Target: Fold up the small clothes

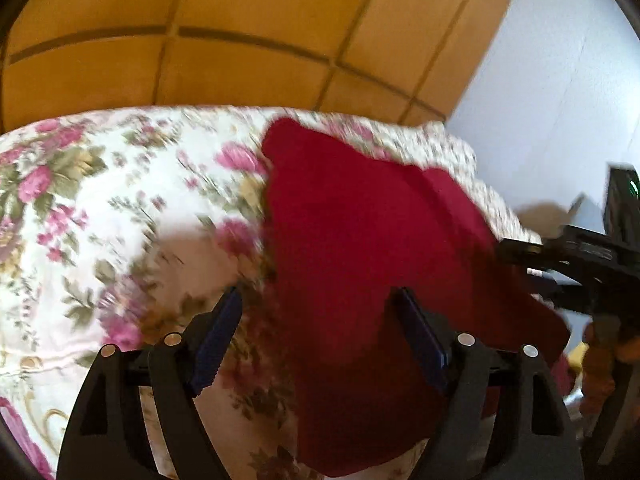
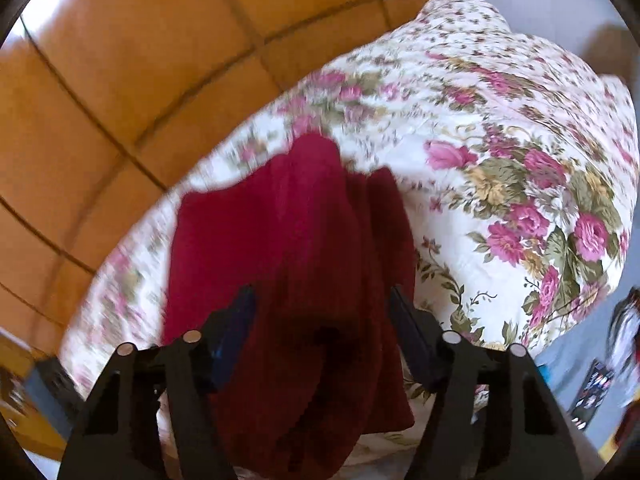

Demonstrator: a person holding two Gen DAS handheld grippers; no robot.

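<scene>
A dark red garment lies on a floral quilt; in the right wrist view it shows ridges and folds. My left gripper is open, hovering over the garment's near left edge, its jaws well apart. My right gripper is open above the garment's near part, nothing between its pads. In the left wrist view the right gripper shows at the far right, by the garment's right edge. Both views are blurred by motion.
The quilt covers a bed or cushion that ends against an orange tiled floor. A white wall stands to the right. Dark clutter lies beyond the quilt's right edge.
</scene>
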